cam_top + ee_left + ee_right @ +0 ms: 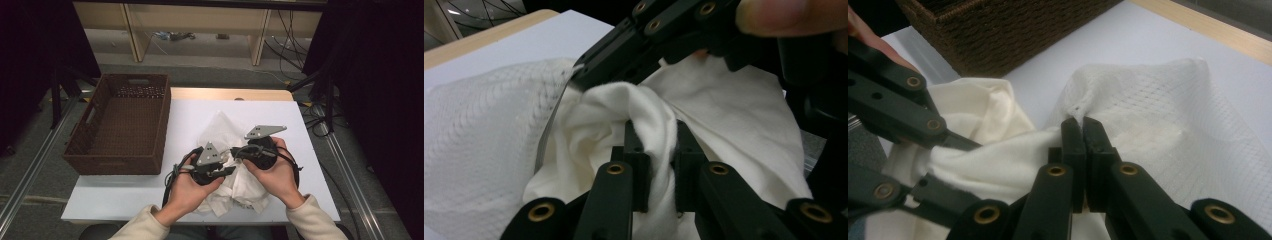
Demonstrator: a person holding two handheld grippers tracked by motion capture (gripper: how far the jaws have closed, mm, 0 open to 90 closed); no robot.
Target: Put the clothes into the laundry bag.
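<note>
Both hand-held grippers pinch white cloth (235, 165).

One overhead camera, two close gripper cameras

The high view looks forward and down on the white worktop (125, 192); both gripper views sit very near, facing each other across the same crumpled white cloth (220, 131) (729, 107) (998, 167).
</note>
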